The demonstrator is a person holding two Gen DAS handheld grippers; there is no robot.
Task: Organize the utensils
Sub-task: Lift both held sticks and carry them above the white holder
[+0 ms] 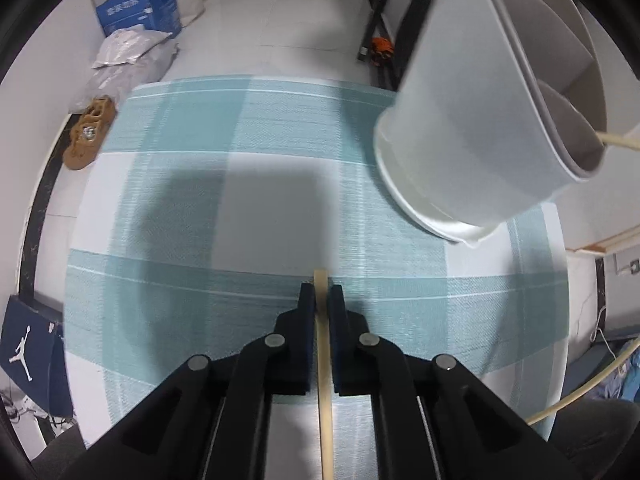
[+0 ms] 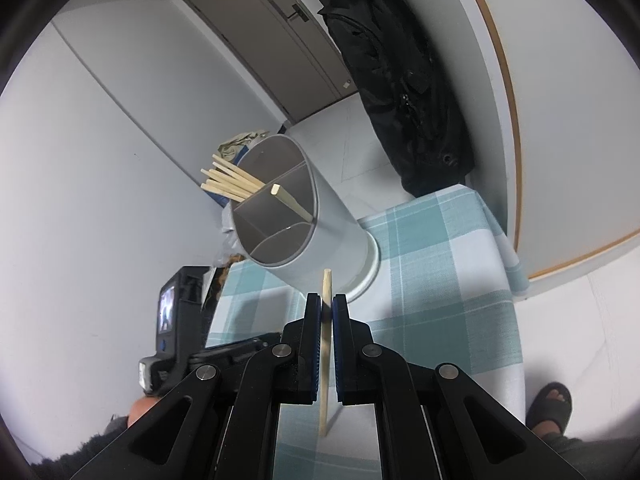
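Blue box [image 1: 138, 10] (floor), brown shoe [image 1: 88, 134], black bag [image 2: 404, 80].

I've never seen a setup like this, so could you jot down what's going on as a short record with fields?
Surface: table under a teal-and-white checked cloth
Left gripper: shut on a chopstick
Right gripper: shut on another chopstick
Holder: white divided utensil holder, standing on the cloth
Holder contents: bundle of chopsticks in one compartment, single chopstick in another
Nearest compartment: looks empty
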